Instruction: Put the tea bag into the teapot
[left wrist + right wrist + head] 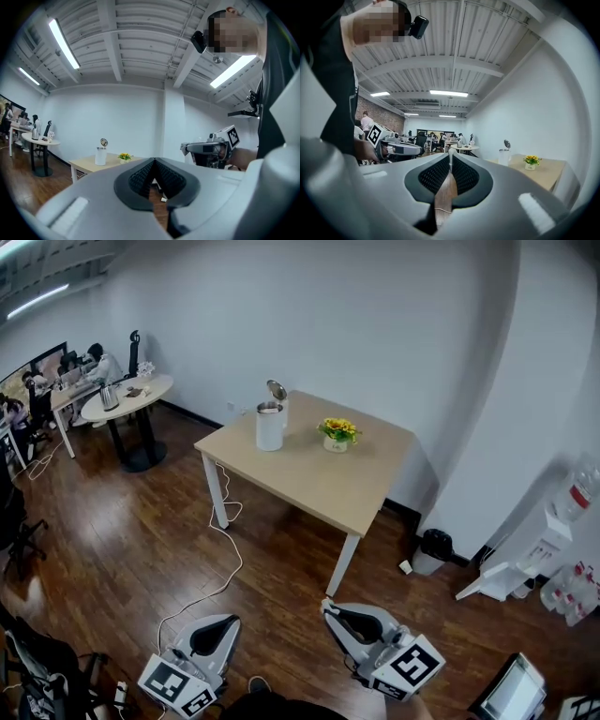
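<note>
White cylindrical teapot [269, 427], upright (lid tipped open), toward 10 o'clock on the table [309, 479].

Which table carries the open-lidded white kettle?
The square wooden table, nearer the person; the kettle stands beside yellow flowers. The round white table is farther left.

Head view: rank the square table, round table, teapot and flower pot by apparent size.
1. square table
2. round table, though it stands farther away
3. teapot and flower pot: too close to rank; the teapot looks taller, the flower pot wider
</note>
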{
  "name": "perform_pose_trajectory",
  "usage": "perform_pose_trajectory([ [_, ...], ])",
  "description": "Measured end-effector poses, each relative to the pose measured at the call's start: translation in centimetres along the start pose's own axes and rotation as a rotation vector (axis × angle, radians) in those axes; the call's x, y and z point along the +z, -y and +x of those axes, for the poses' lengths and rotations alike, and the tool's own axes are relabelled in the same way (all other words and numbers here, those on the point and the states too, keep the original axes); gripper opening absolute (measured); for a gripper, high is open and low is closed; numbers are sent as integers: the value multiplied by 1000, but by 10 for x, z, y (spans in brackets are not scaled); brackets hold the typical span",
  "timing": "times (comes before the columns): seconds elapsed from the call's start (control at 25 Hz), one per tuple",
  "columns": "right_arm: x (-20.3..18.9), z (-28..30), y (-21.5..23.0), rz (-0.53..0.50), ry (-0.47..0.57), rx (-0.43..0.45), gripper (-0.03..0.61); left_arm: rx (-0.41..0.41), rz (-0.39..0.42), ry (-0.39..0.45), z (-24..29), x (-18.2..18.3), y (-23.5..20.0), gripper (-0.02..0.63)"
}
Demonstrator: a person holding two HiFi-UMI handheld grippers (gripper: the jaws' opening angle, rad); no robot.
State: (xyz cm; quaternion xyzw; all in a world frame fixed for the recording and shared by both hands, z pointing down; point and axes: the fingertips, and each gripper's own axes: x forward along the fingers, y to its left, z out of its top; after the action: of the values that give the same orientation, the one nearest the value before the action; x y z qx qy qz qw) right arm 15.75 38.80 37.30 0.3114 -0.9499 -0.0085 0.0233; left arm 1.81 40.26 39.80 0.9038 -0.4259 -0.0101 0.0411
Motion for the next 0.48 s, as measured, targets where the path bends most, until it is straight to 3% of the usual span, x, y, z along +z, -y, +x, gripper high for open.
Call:
perform_pose_trajectory([
  [0.24,7,58,20,25,-2,-12,21,11,-51,21,10,8,-59,5],
  [0.48,8,109,30,35,-16,-12,21,-28,-67,44,24,15,-102,5],
])
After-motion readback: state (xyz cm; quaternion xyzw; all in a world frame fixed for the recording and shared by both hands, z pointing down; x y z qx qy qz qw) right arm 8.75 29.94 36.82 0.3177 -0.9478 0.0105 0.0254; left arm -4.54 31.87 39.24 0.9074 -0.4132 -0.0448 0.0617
